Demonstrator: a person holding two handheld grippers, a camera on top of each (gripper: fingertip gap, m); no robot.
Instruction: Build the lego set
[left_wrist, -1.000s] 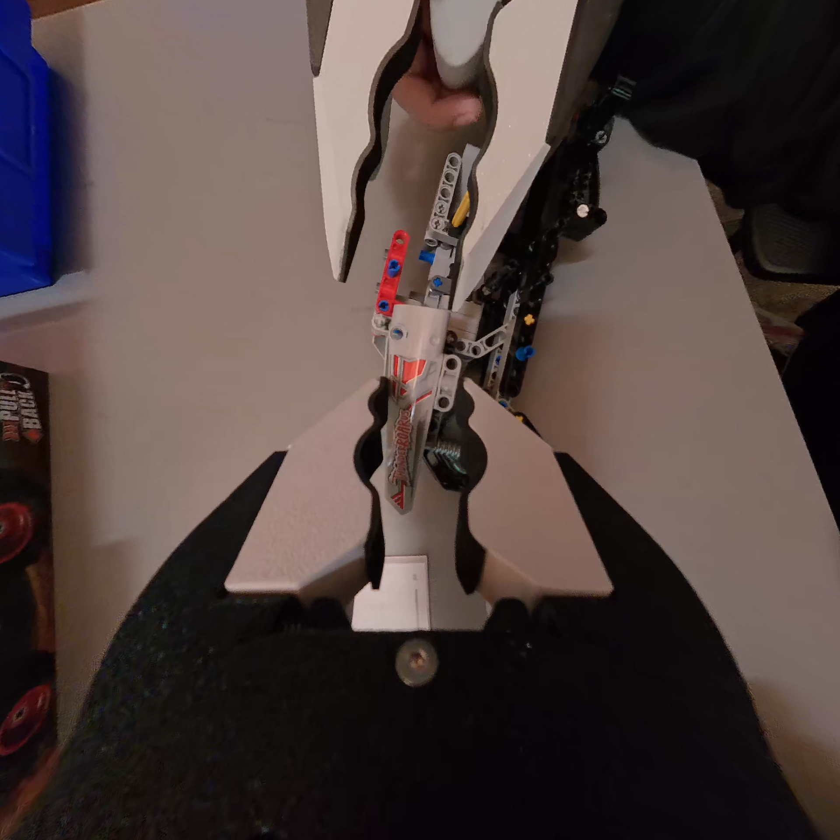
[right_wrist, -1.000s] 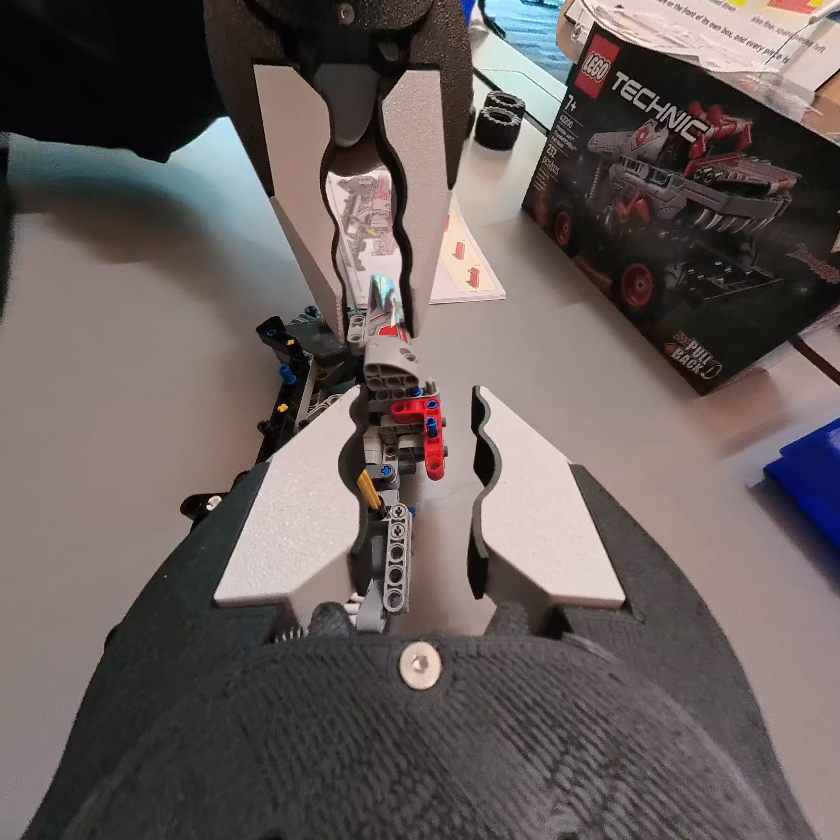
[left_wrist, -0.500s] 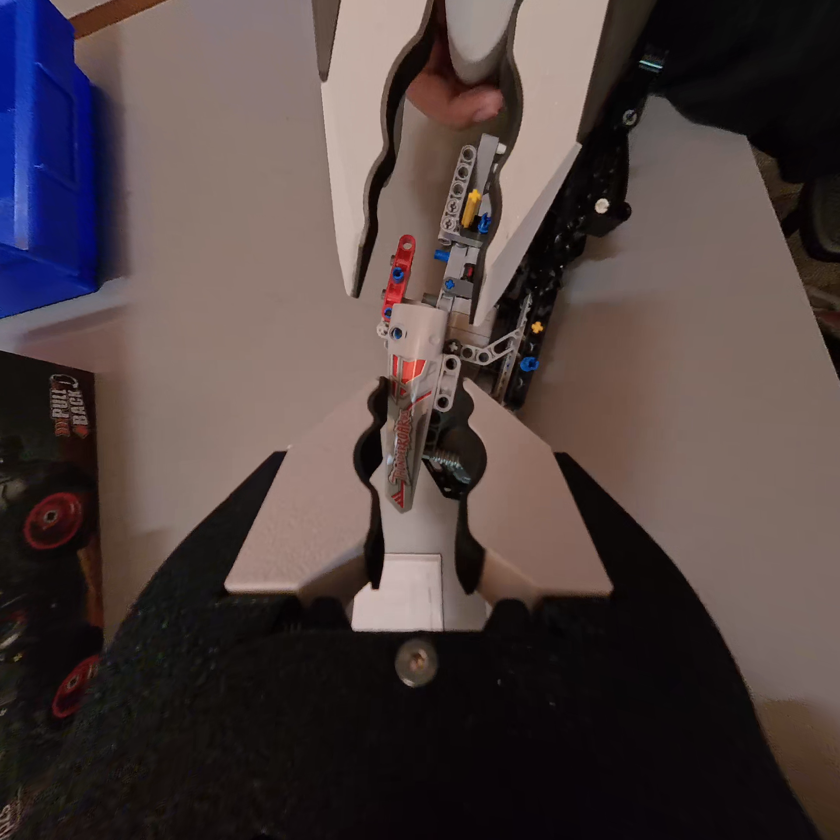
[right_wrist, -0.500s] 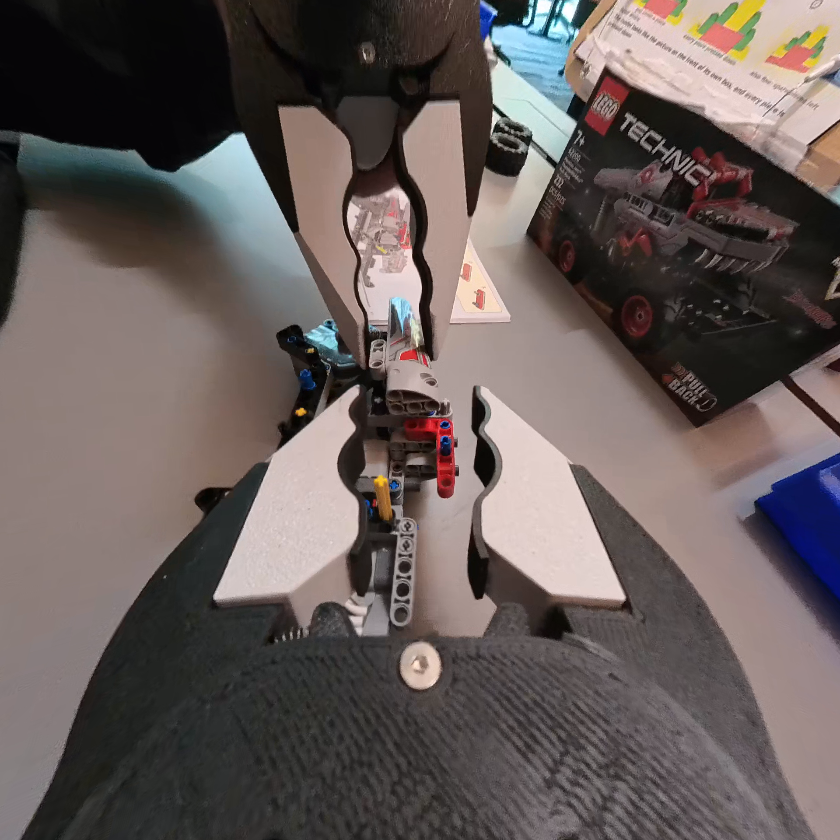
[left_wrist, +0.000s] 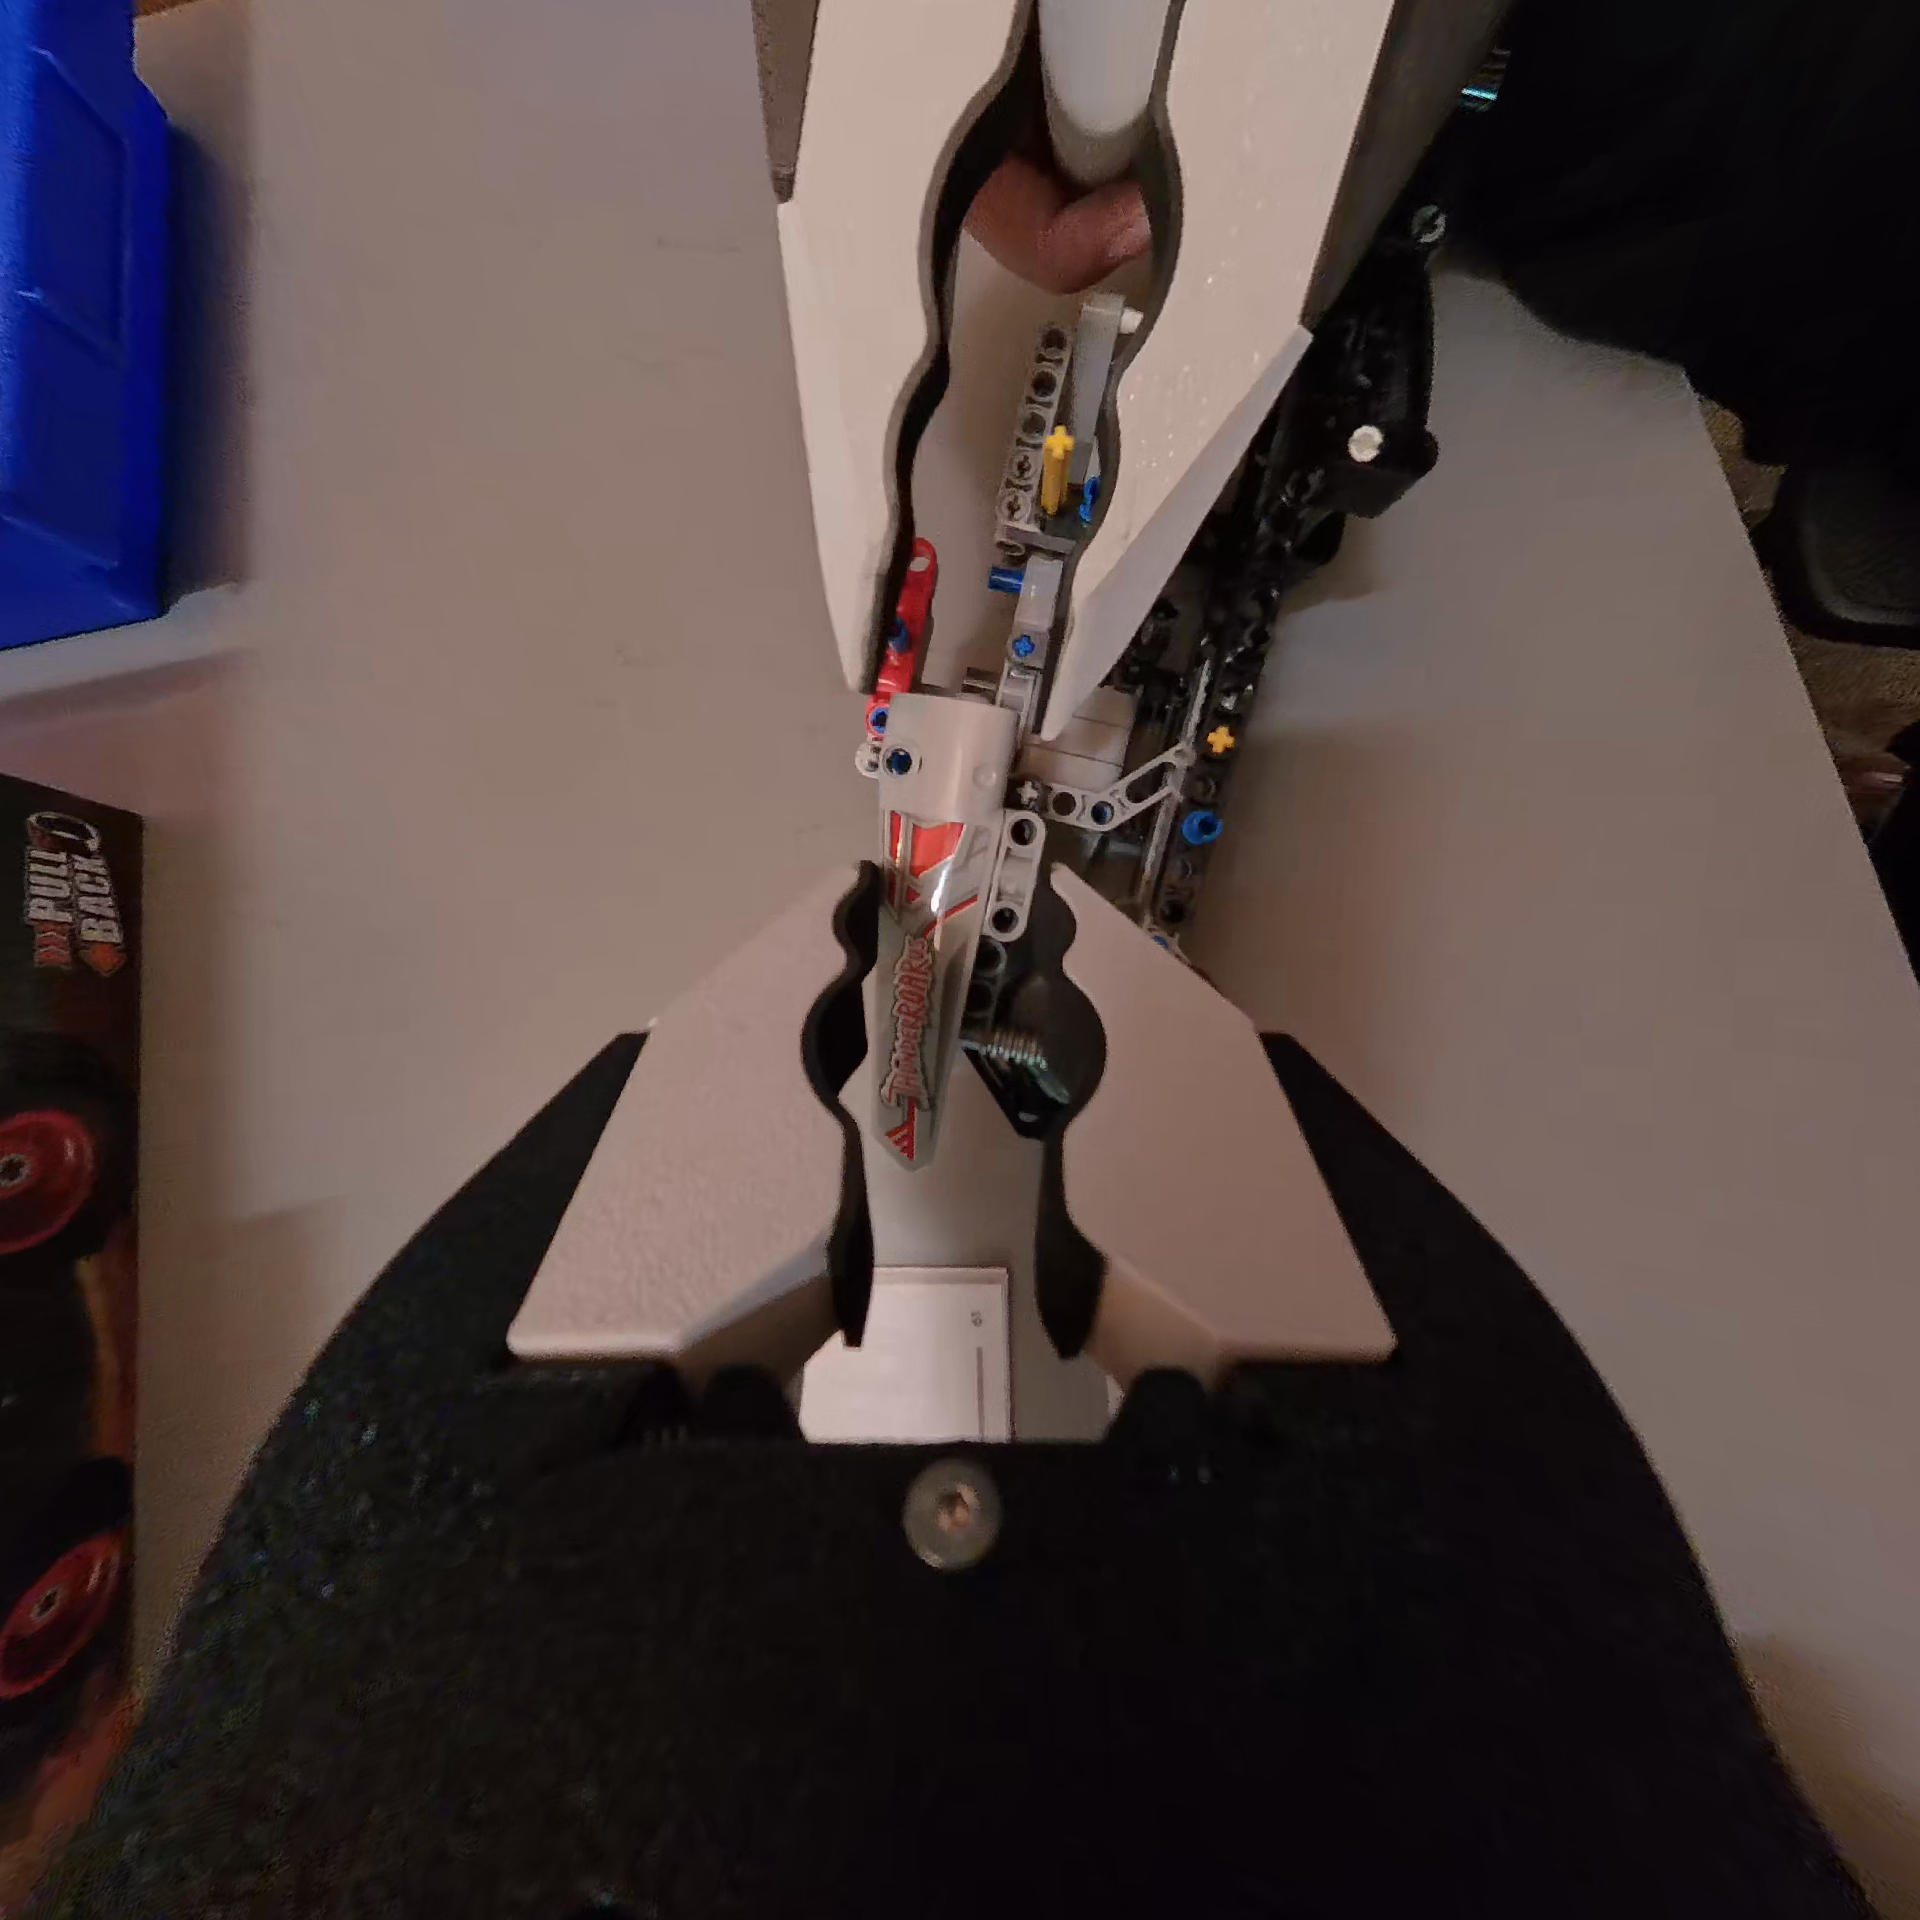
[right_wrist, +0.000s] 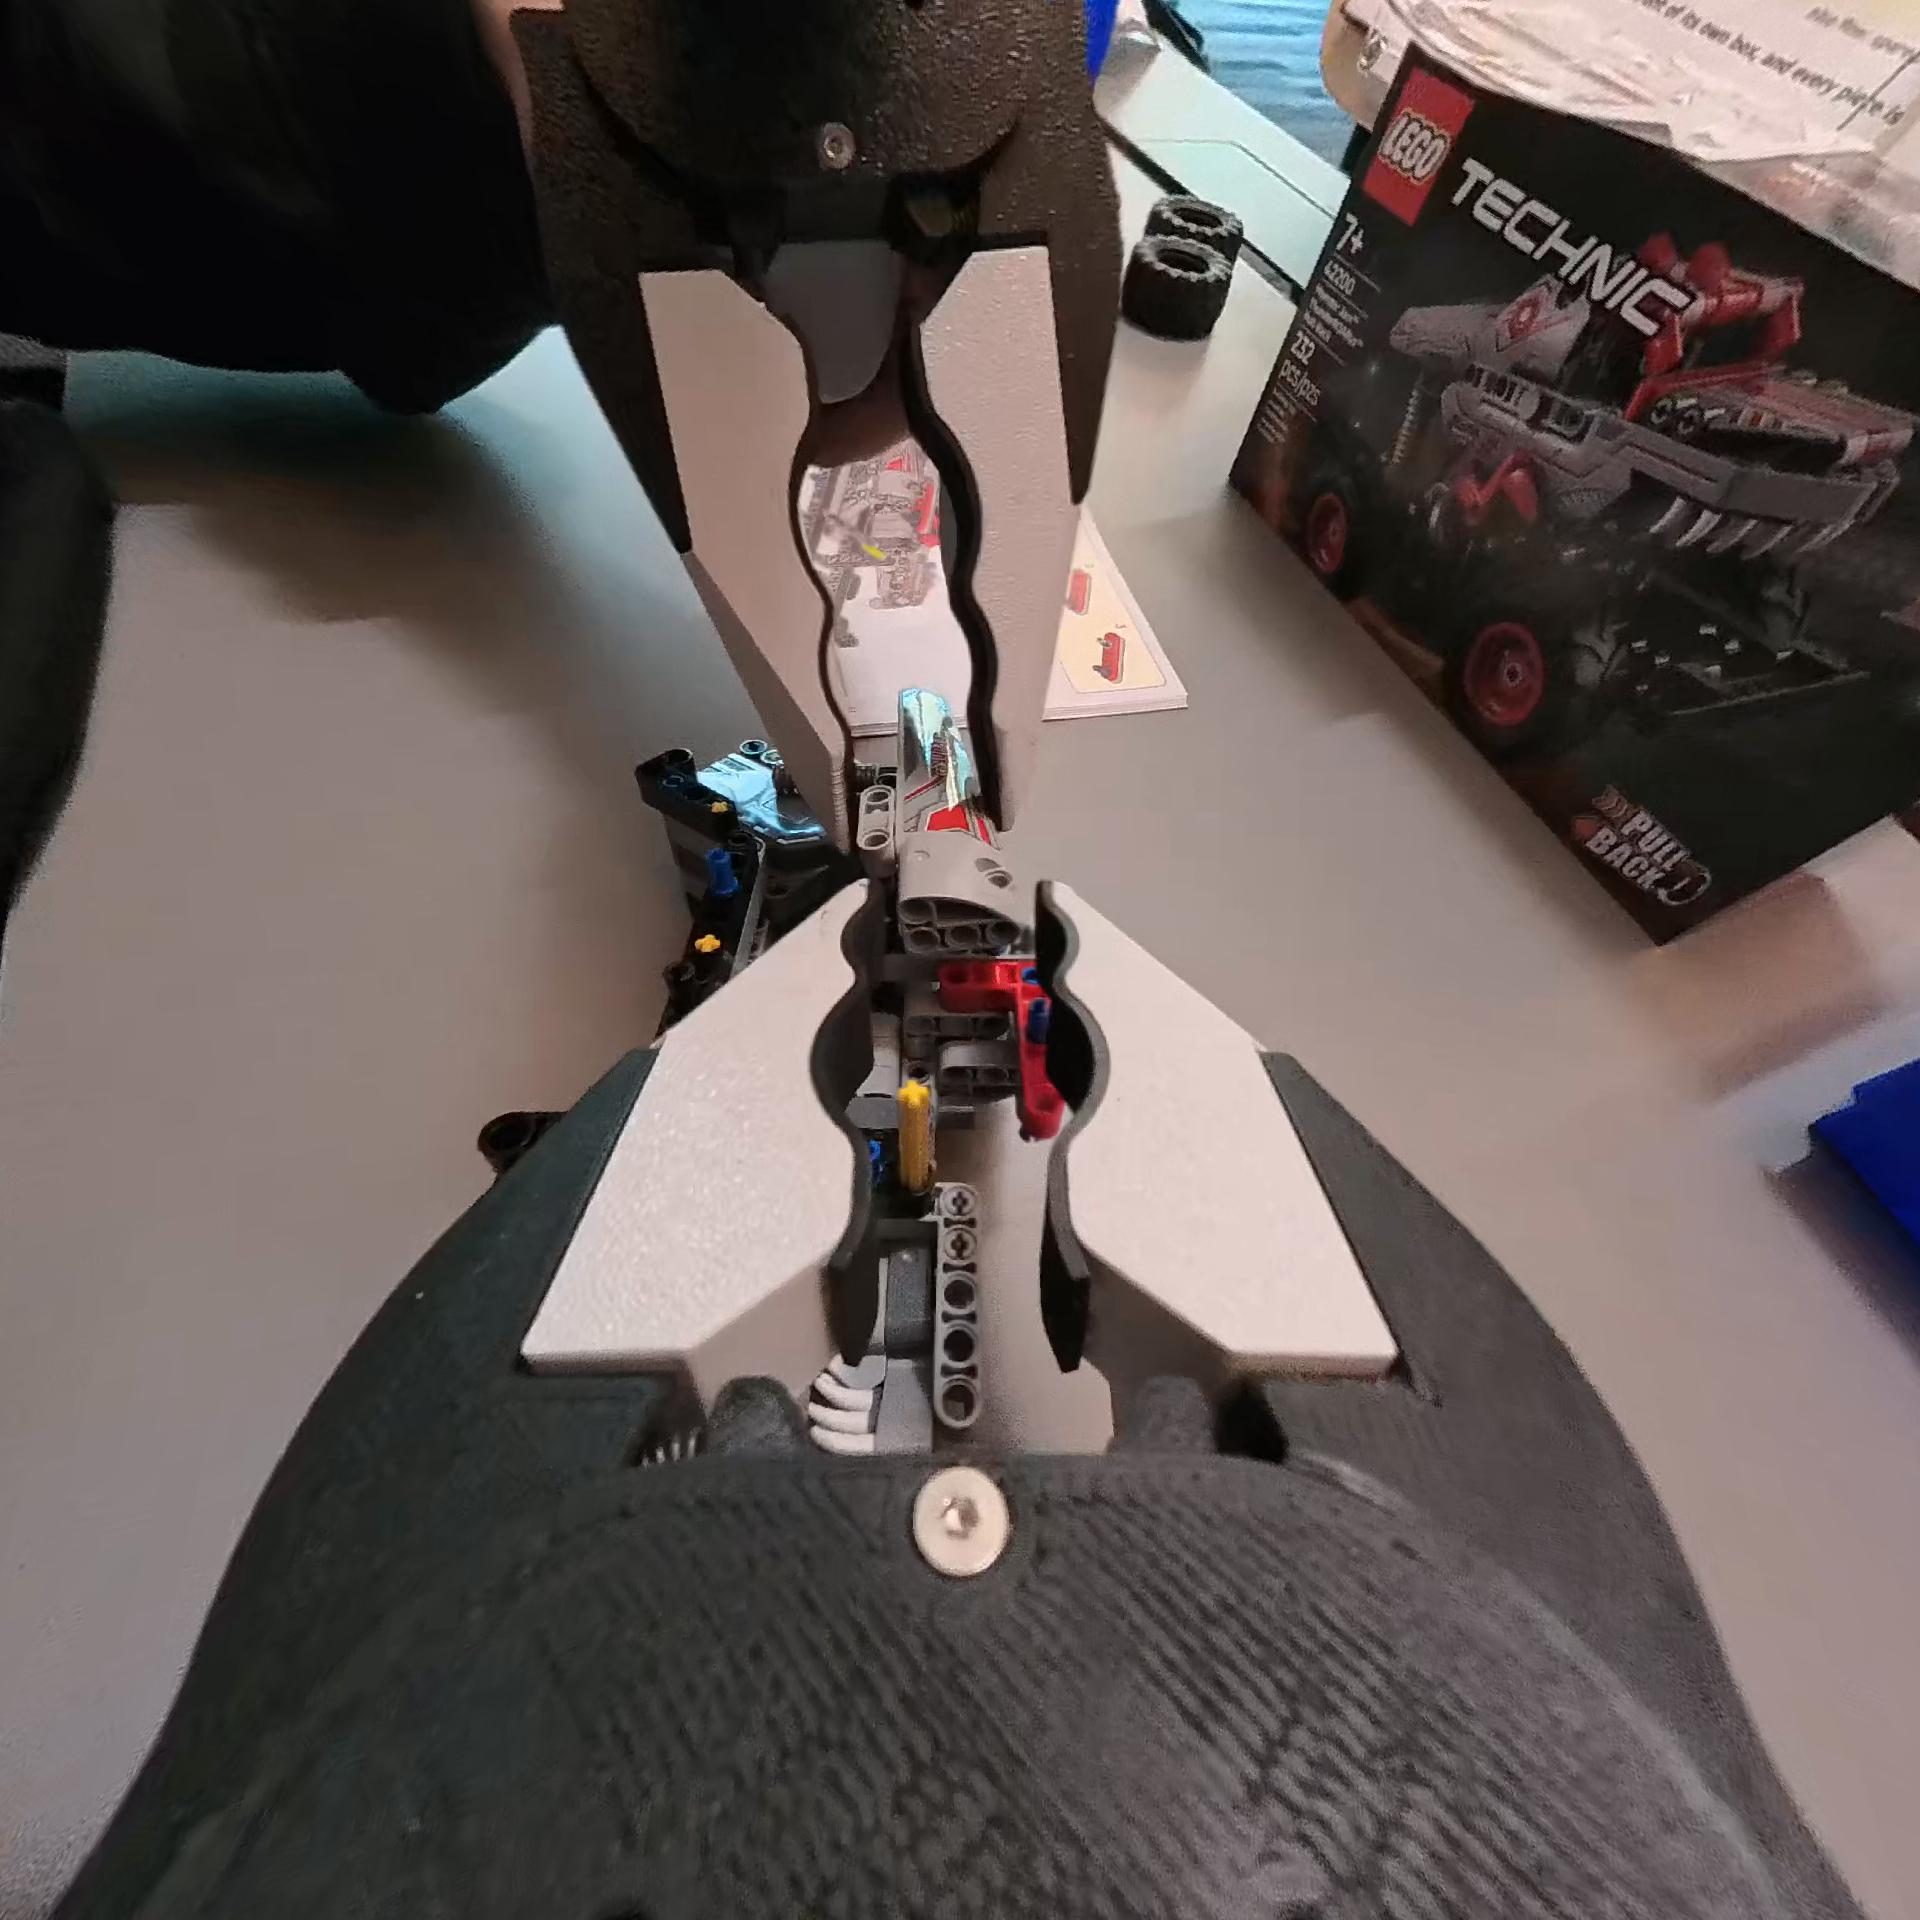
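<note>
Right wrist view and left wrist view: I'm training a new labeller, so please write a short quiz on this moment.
1. True or false: the two black rubber tyres are fitted to the partly built grey-and-black Lego model.
2. The upright plastic axle between the right gripper fingers is: A yellow, B green, C white?
3. Which part does the left gripper clamp?
Key: 1 false, they lie loose on the pale grey table. 2 A. 3 the long grey Lego panel with a red sticker.
</note>
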